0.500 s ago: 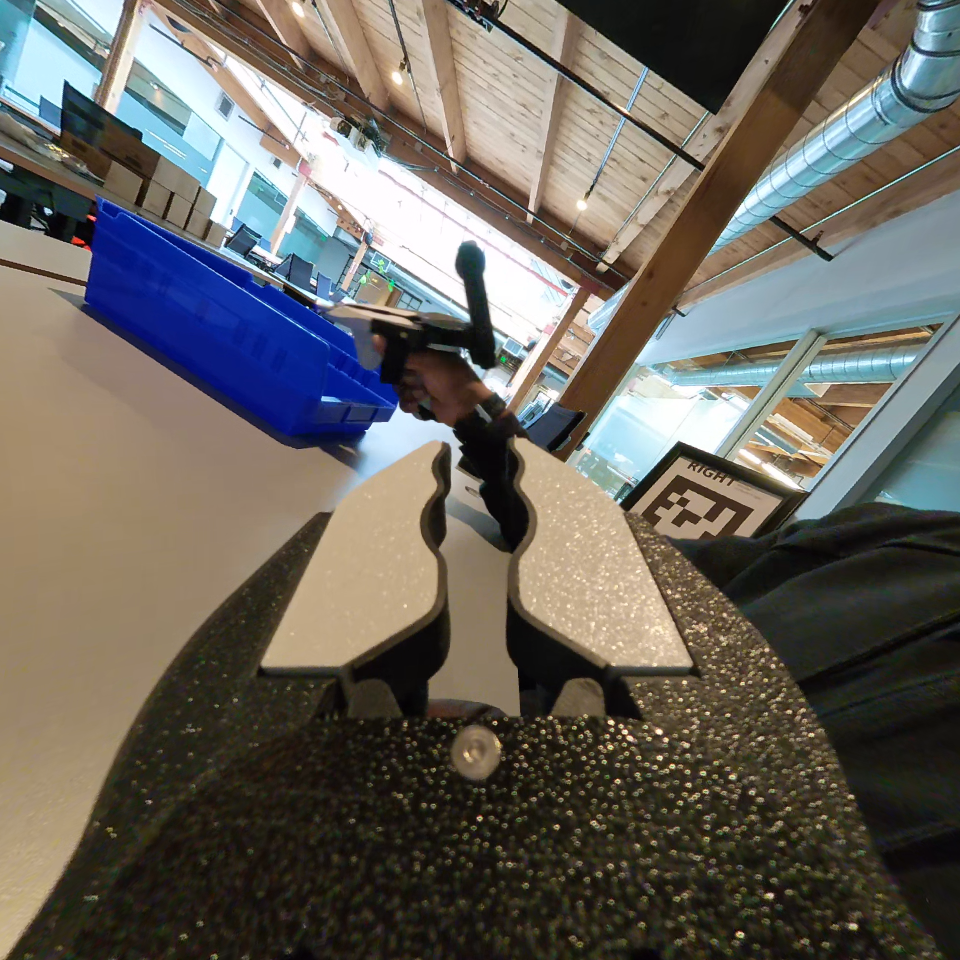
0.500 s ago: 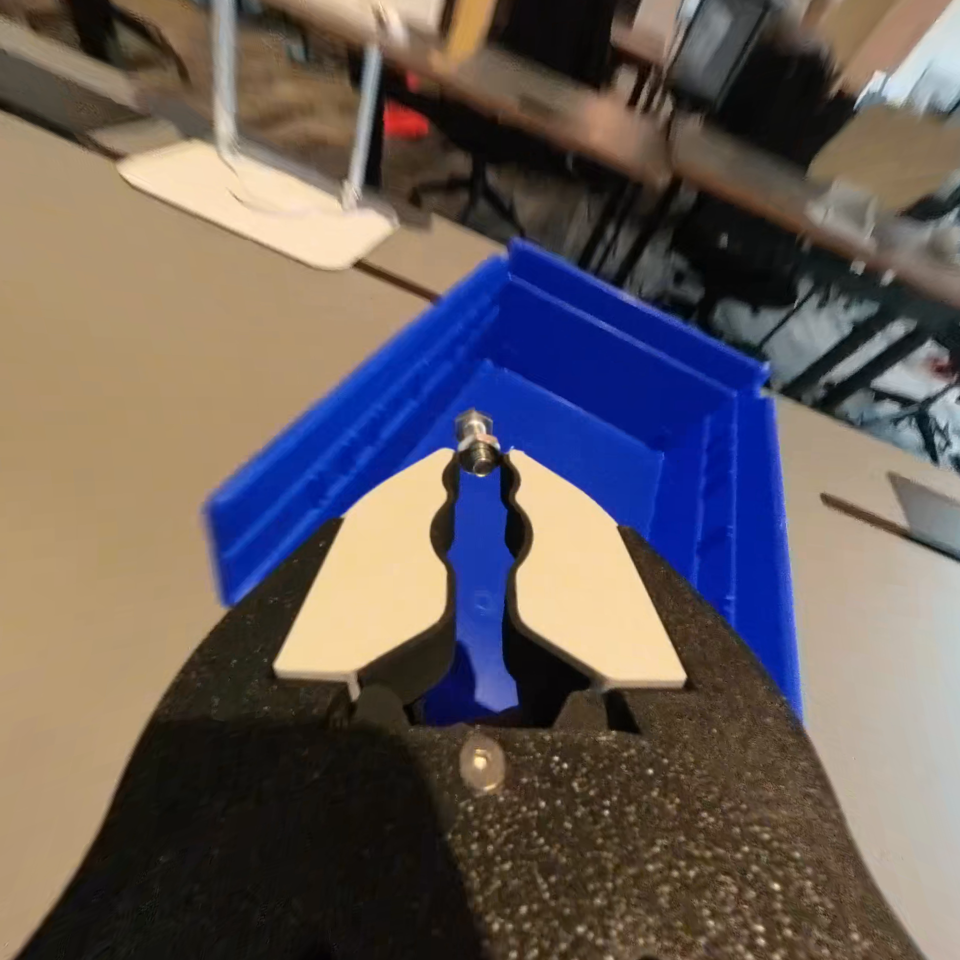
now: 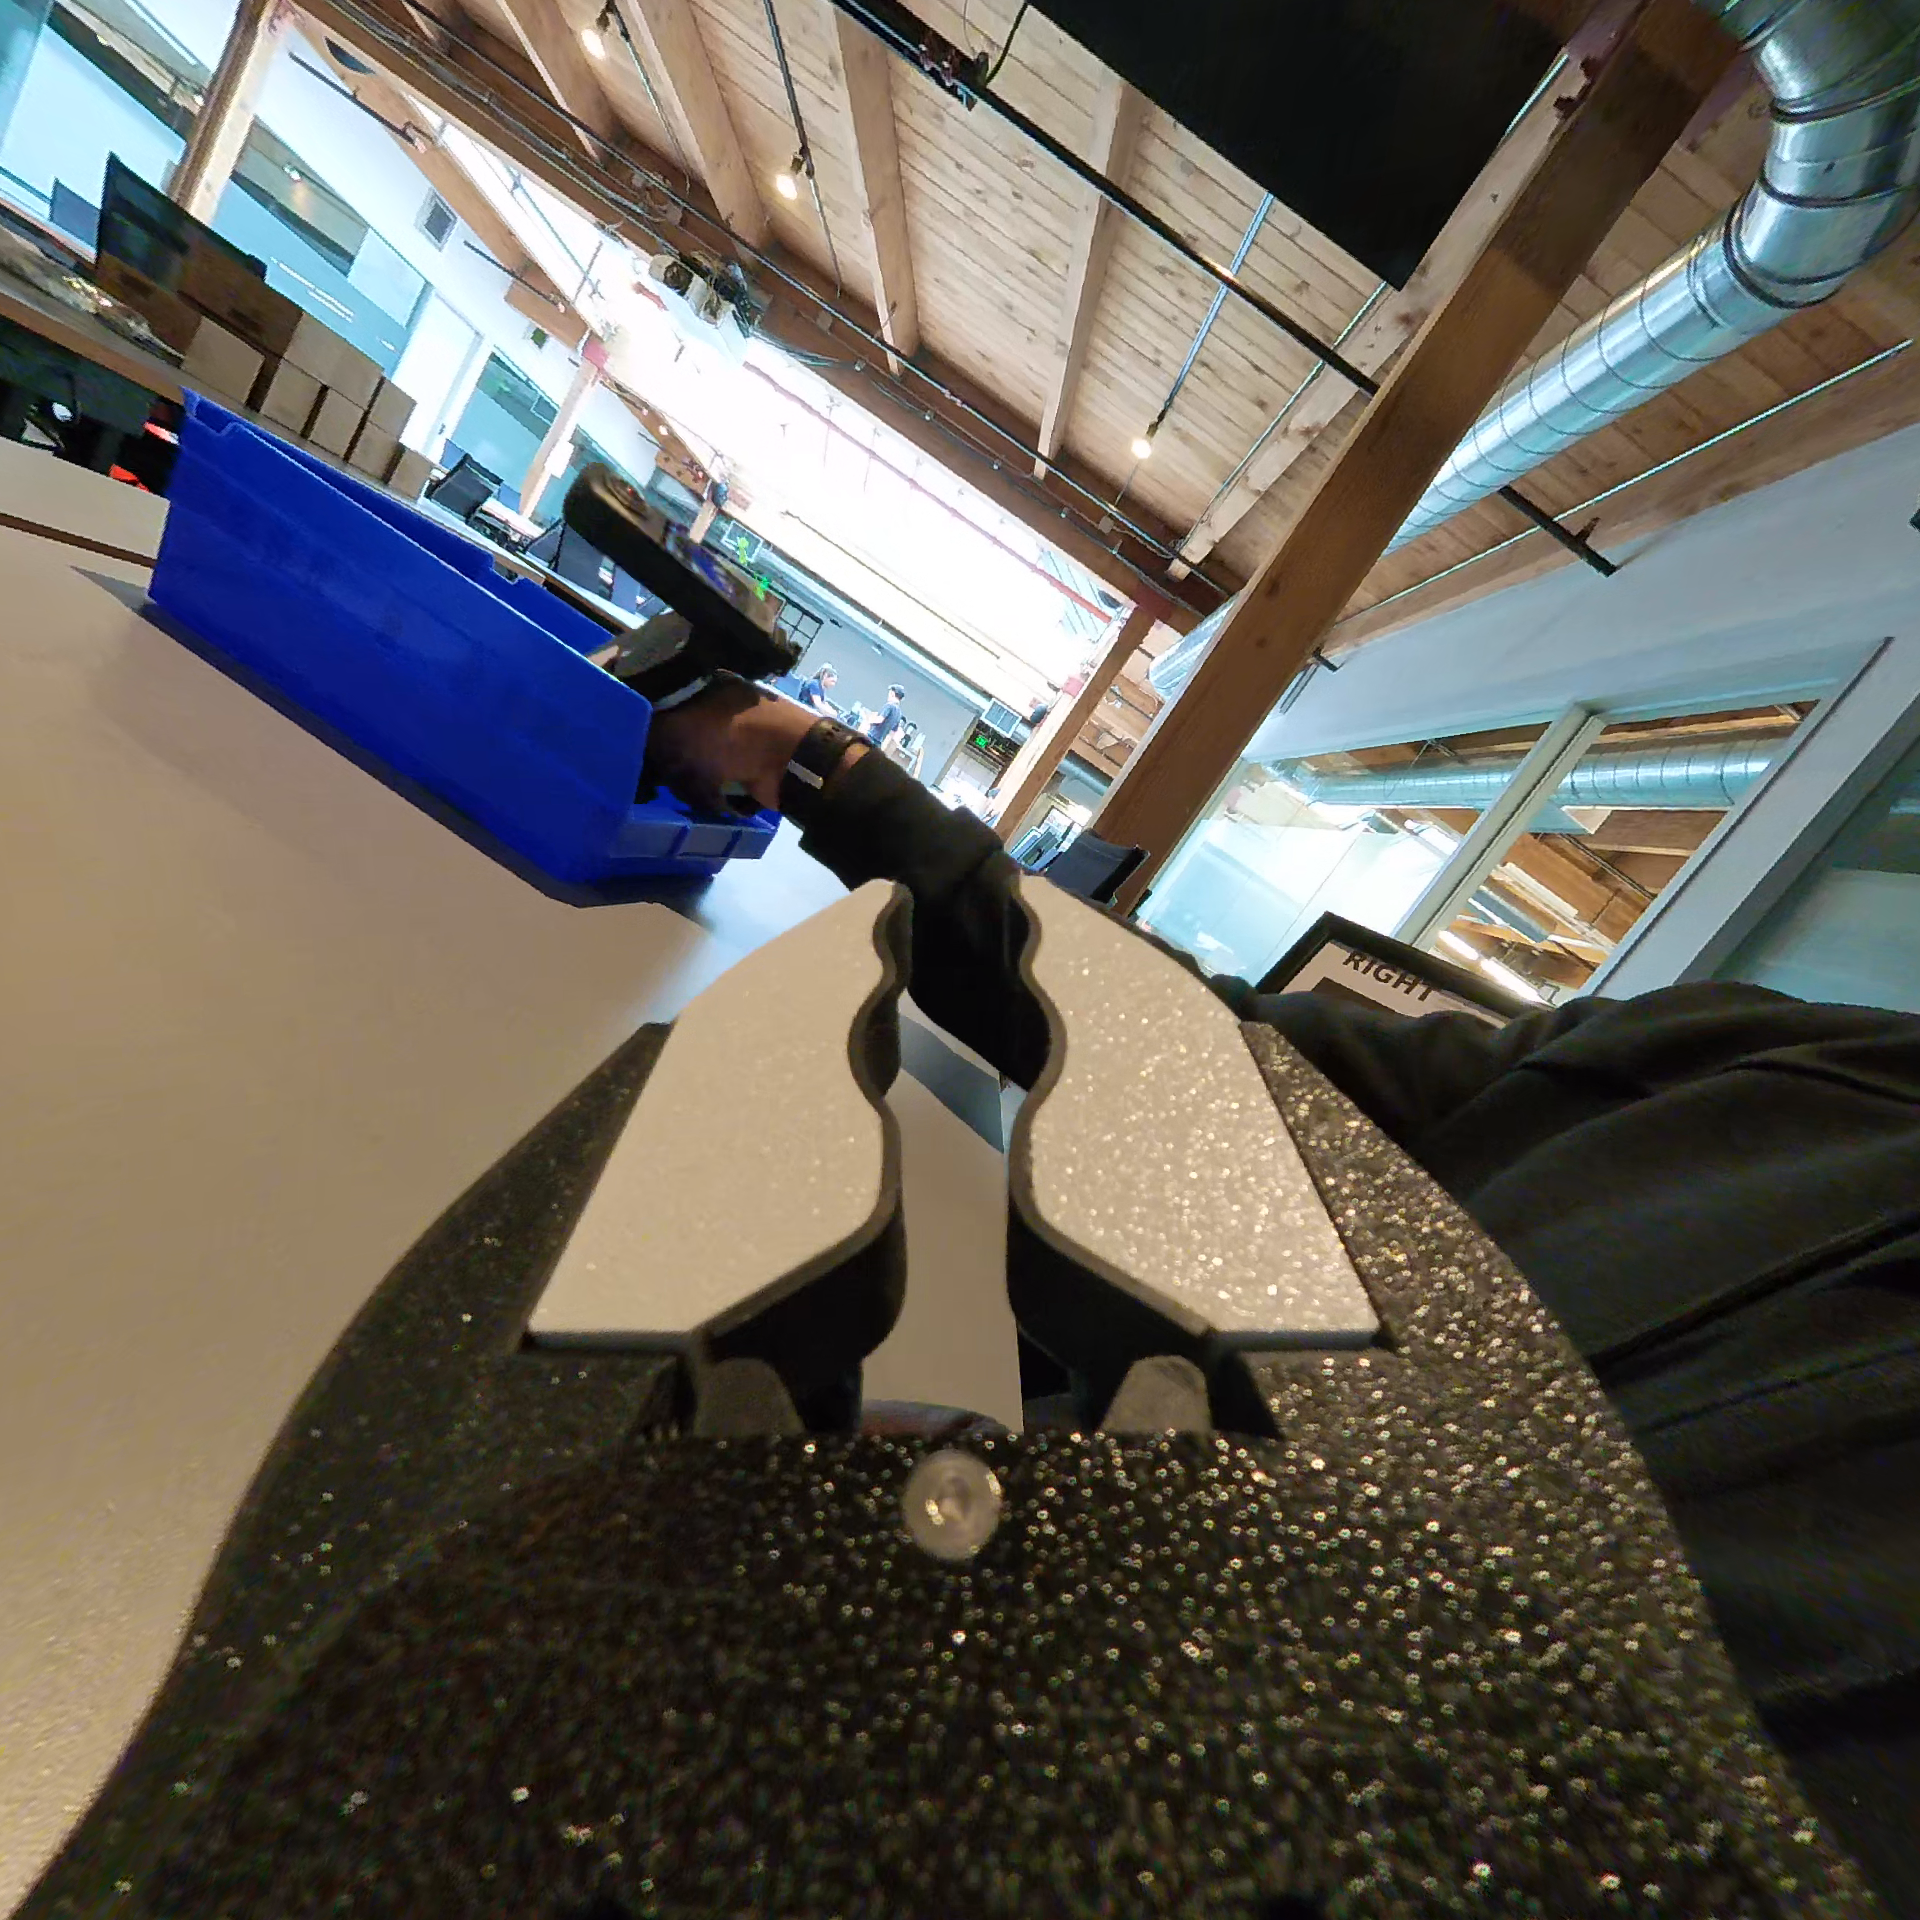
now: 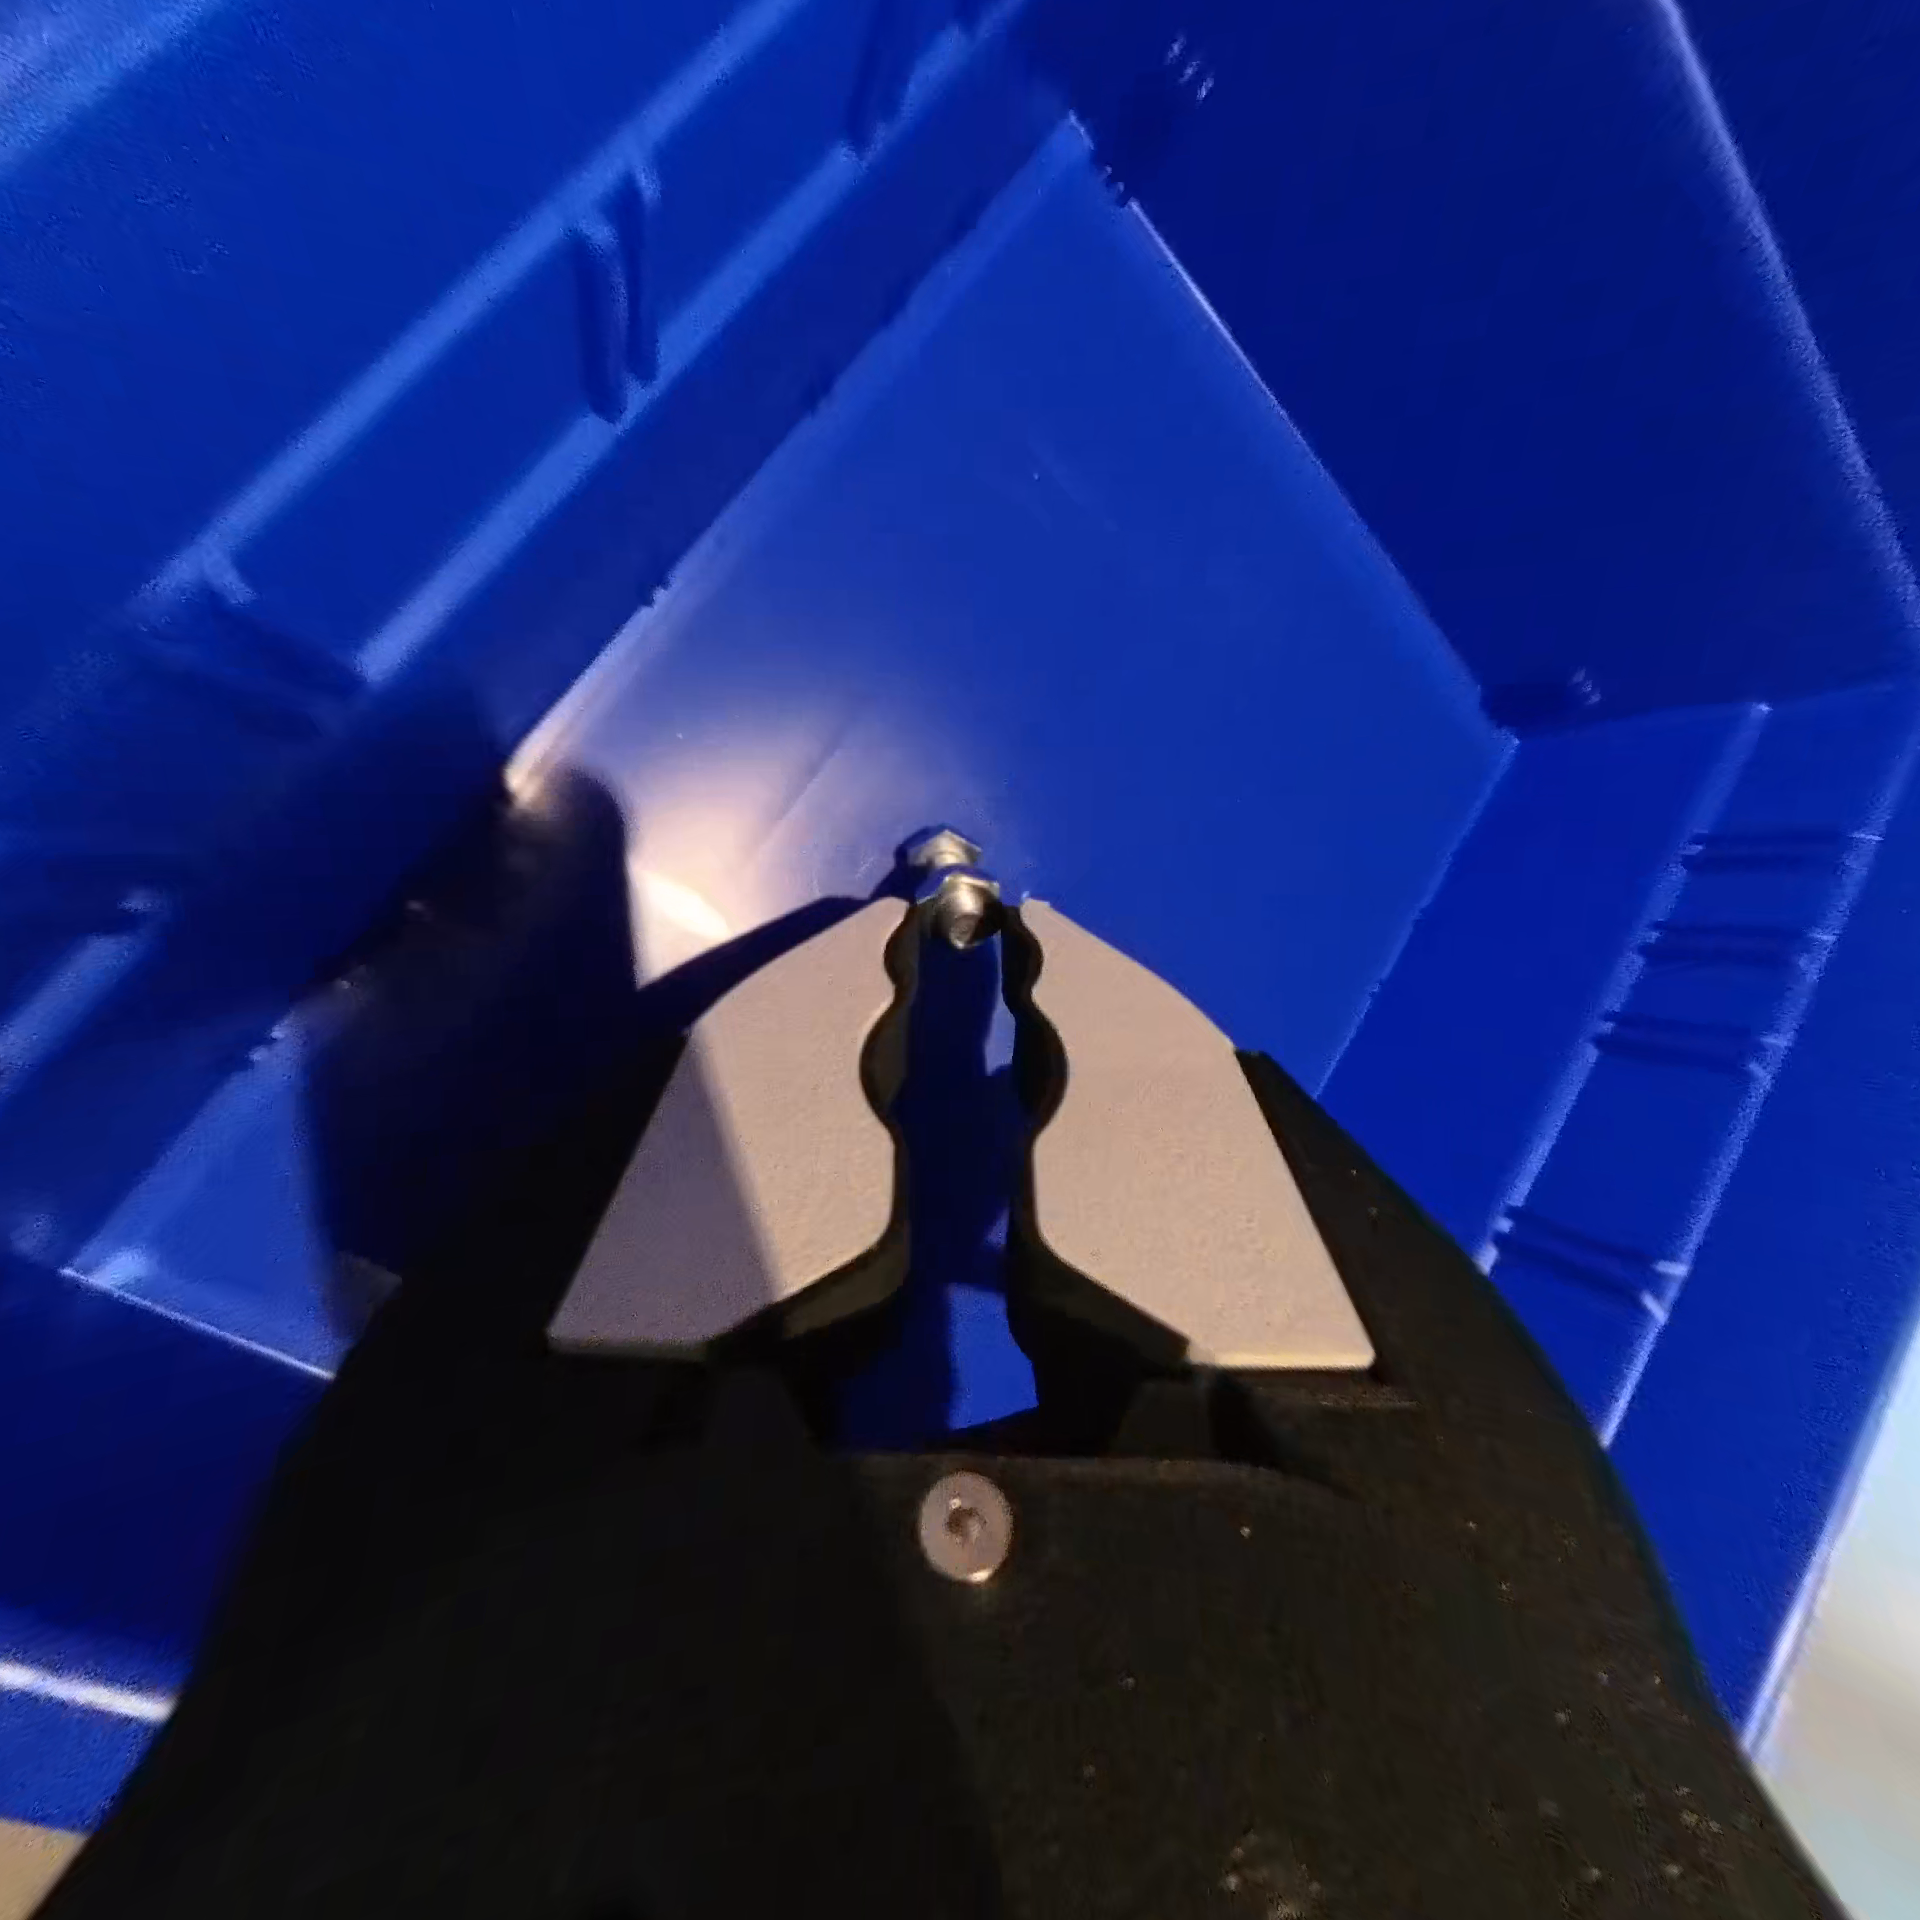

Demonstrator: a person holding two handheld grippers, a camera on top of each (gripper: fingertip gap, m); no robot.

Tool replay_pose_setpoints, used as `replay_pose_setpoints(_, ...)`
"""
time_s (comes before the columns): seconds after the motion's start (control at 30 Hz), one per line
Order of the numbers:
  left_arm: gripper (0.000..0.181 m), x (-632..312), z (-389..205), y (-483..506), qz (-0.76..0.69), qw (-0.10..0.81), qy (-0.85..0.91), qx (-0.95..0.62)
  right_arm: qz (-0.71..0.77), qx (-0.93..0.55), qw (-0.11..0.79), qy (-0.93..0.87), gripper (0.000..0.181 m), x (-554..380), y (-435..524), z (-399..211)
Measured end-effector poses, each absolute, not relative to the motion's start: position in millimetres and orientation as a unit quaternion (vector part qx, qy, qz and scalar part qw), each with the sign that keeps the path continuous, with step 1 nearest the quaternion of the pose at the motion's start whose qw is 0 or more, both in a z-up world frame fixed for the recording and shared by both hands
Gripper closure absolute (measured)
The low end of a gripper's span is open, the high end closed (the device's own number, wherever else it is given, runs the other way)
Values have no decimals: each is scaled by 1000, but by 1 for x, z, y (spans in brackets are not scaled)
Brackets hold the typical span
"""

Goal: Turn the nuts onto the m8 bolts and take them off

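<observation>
The right gripper (image 4: 959, 904) is pinching a bolt (image 4: 954, 902) with its nut (image 4: 938, 850) threaded on, reaching low inside the blue bin (image 4: 1351, 436), seemingly to set it down; the left gripper (image 3: 961, 914) is idling over the table (image 3: 208, 1039), fingers slightly apart, gripping nothing
</observation>
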State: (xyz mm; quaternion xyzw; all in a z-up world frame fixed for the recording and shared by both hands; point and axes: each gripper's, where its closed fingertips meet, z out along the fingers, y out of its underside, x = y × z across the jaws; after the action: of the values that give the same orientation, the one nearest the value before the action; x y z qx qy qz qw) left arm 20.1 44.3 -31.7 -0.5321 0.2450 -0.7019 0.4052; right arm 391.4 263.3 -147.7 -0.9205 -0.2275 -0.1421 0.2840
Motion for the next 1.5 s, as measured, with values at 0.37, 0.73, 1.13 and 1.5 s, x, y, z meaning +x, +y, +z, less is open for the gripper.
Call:
replay_pose_setpoints(0.37, 165, 23, -33, 43, -696, 405, 252, -537, -195, -868, 414, -192, 124, 396, 241, -74)
replay_pose_setpoints(0.73, 165, 26, -35, 45, -650, 450, 281, -543, 60, -585, 794, -154, 145, 238, 107, 12)
replay_pose_setpoints(1.13, 156, -143, 49, 132, -148, 665, 339, -648, 67, -552, 793, -249, 154, 141, 68, -17)
replay_pose_setpoints(1.5, 153, -358, 35, 215, 68, 496, 244, -831, 57, -562, 780, -268, 155, 136, 69, -27)
